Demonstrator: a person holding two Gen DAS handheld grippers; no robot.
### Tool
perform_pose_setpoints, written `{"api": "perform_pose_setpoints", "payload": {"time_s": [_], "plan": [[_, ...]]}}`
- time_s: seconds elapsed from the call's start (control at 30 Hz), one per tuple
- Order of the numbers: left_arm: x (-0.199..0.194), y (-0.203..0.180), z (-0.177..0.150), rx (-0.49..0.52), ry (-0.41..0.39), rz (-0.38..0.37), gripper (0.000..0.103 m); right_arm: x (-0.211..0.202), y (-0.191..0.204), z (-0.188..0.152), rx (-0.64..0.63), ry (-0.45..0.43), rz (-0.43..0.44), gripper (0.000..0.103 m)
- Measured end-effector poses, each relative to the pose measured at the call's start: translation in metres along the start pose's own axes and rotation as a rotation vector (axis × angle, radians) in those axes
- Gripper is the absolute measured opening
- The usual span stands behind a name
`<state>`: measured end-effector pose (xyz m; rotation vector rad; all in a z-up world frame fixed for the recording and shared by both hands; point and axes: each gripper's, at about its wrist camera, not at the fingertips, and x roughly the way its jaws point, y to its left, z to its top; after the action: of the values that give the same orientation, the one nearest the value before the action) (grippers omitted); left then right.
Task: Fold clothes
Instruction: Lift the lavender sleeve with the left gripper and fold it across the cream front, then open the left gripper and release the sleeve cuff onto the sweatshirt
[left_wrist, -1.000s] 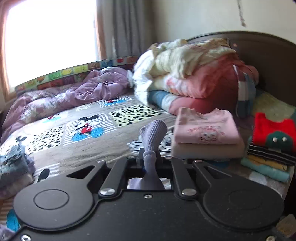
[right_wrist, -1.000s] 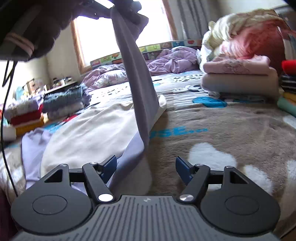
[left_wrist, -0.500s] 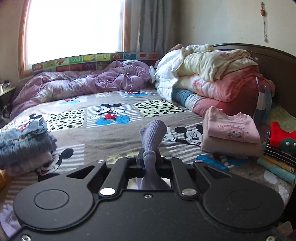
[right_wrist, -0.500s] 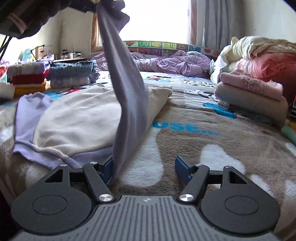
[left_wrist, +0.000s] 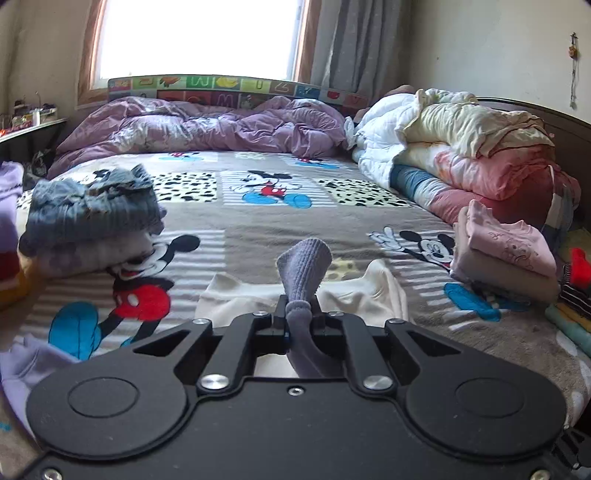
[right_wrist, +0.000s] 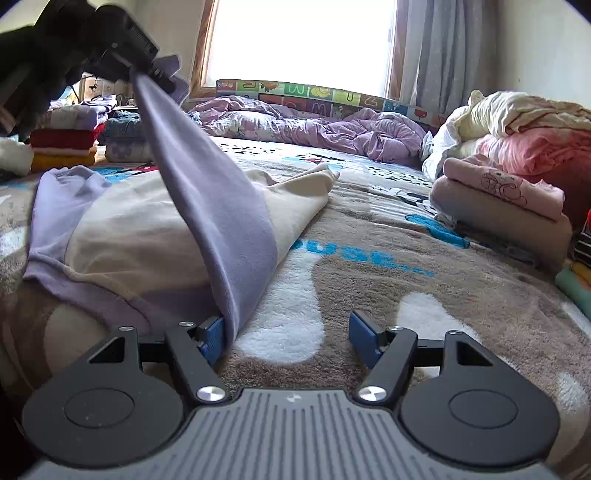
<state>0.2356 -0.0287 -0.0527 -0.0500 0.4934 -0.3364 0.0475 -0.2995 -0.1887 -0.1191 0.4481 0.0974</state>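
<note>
**Bedroom, folding in progress: lavender sleeve held aloft over cream sweatshirt**

Item 1. Left gripper (left_wrist: 300, 326): jaws closed tight on the ribbed cuff (left_wrist: 304, 267) of a lavender sleeve (right_wrist: 214, 206); the cuff sticks out past the fingertips. In the right wrist view the same gripper (right_wrist: 159, 75) appears at upper left, holding the sleeve raised so the cloth runs in a taut slope down toward the blanket

Item 2. Right gripper (right_wrist: 286, 338): jaws standing well apart, low over the blanket, clamping nothing. The lower edge of the sleeve hangs against the inner face of its left blue pad (right_wrist: 213, 338); the right pad is clear of cloth

Item 3. Sweatshirt (right_wrist: 140, 236): cream body with lavender sleeves and hem, lying spread on the bed, near side, to the left of the right gripper. One cream corner is turned up toward the middle of the bed

Item 4. Bed blanket (right_wrist: 424, 314): brown plush with cartoon mouse print

Item 5. Folded stacks: pink top on a beige garment (left_wrist: 506, 254) at right; blue-grey knit pile (left_wrist: 92, 214) at left; red and yellow folded pieces (right_wrist: 62, 147) at far left of the right wrist view

Item 6. Bedding: crumpled purple duvet (left_wrist: 207, 129) under the window (left_wrist: 199, 37); rolled quilts (left_wrist: 472, 155), white, cream and pink, by the dark headboard
</note>
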Motion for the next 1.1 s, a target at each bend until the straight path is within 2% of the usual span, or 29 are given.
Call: {"api": "perform_pose_setpoints", "payload": {"time_s": [0.37, 0.57, 0.7, 0.83, 0.93, 1.0, 1.07, 1.1], "plan": [[0.000, 0.048, -0.053, -0.100, 0.018, 0.052, 0.006, -0.003, 0.004, -0.001, -0.062, -0.010, -0.013, 0.069], [0.017, 0.062, -0.082, -0.106, 0.071, 0.092, 0.006, -0.006, 0.011, -0.001, -0.131, -0.017, -0.026, 0.069], [0.019, 0.072, -0.095, -0.142, 0.072, 0.080, 0.007, -0.010, 0.019, -0.001, -0.209, -0.021, -0.041, 0.069], [0.017, 0.075, -0.094, -0.145, 0.065, 0.058, 0.007, -0.017, 0.024, 0.001, -0.275, -0.014, -0.052, 0.069], [0.014, 0.082, -0.095, -0.189, 0.059, 0.039, 0.010, -0.023, 0.030, 0.000, -0.332, -0.005, -0.062, 0.069], [0.010, 0.086, -0.094, -0.209, 0.049, 0.037, 0.015, -0.031, 0.033, -0.001, -0.365, 0.003, -0.063, 0.069], [0.005, 0.091, -0.091, -0.229, 0.039, 0.042, 0.024, -0.040, 0.033, -0.001, -0.380, 0.000, -0.049, 0.069], [0.002, 0.094, -0.090, -0.242, 0.034, 0.053, 0.024, -0.045, 0.033, 0.001, -0.362, -0.015, -0.038, 0.069]]}}
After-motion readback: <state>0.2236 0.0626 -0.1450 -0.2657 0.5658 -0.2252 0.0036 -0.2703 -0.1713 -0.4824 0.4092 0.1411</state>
